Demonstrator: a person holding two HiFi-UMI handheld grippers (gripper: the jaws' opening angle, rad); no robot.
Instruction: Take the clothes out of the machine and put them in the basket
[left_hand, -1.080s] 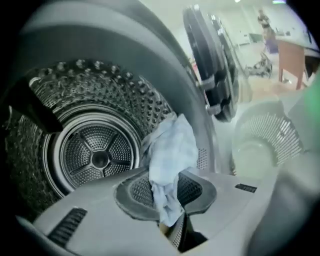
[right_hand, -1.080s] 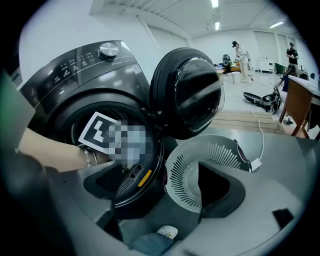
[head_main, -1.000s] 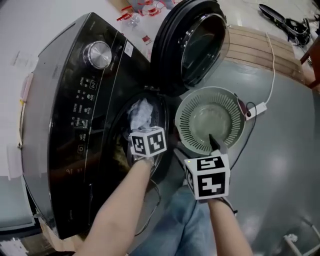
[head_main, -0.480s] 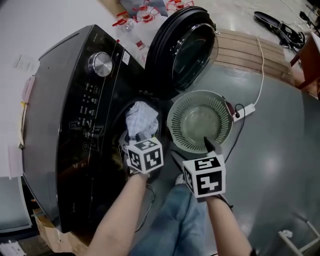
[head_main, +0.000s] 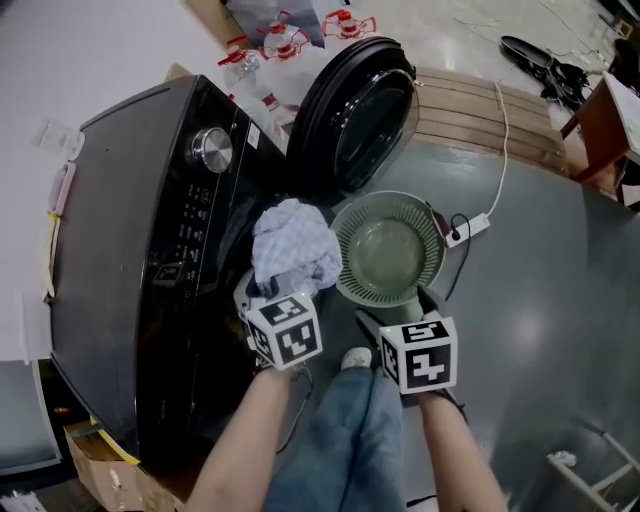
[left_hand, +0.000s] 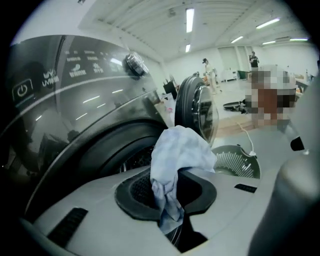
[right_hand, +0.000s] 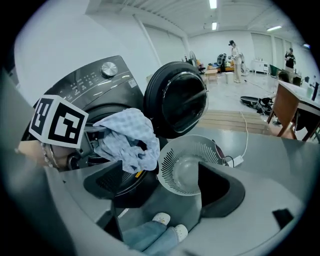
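Note:
My left gripper (head_main: 272, 290) is shut on a pale blue checked cloth (head_main: 291, 245), held in the air in front of the black washing machine's (head_main: 150, 250) drum opening. In the left gripper view the cloth (left_hand: 179, 150) bunches above the jaws and a tail hangs between them. The round green basket (head_main: 345, 262) stands on the floor just right of the cloth, with nothing in it. My right gripper (head_main: 400, 310) hovers open at the basket's near rim, holding nothing. In the right gripper view, the cloth (right_hand: 127, 137) hangs left of the basket (right_hand: 172, 172).
The machine's round door (head_main: 355, 110) stands open behind the basket. A white power strip (head_main: 466, 228) with its cable lies right of the basket, and a wooden pallet (head_main: 480, 110) lies beyond. The person's jeans and shoe (head_main: 355, 357) are between the grippers.
The left gripper has lifted the cloth up out of the drum opening and nearer the basket. The right gripper has drawn back a little from over the basket to its near rim.

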